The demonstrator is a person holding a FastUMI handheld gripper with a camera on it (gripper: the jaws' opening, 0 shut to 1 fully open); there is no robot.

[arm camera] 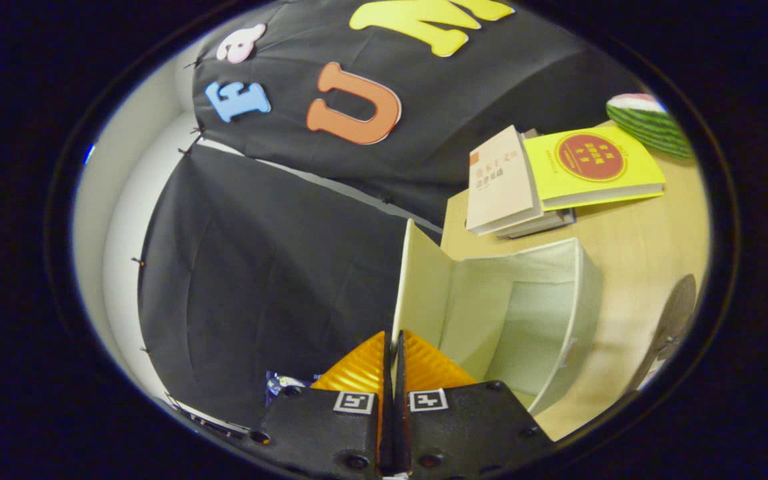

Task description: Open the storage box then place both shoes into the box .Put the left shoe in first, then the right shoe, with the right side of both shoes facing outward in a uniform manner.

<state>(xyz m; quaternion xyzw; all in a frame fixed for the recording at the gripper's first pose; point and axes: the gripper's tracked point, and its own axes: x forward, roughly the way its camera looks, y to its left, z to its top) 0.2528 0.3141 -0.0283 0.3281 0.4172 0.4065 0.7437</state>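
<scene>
Unreadable print on two book covers; square coded markers on the hand-held gripper.

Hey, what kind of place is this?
Probably a staged recording booth, not a home: black cloth wall, a wooden table with stacked books, and an open white storage box. The claw is closed on the box's door.

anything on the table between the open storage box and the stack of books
No, in the gripper view bare wooden table separates the storage box from the books. The gripper has its fingers closed together beside the box's open flap.
</scene>
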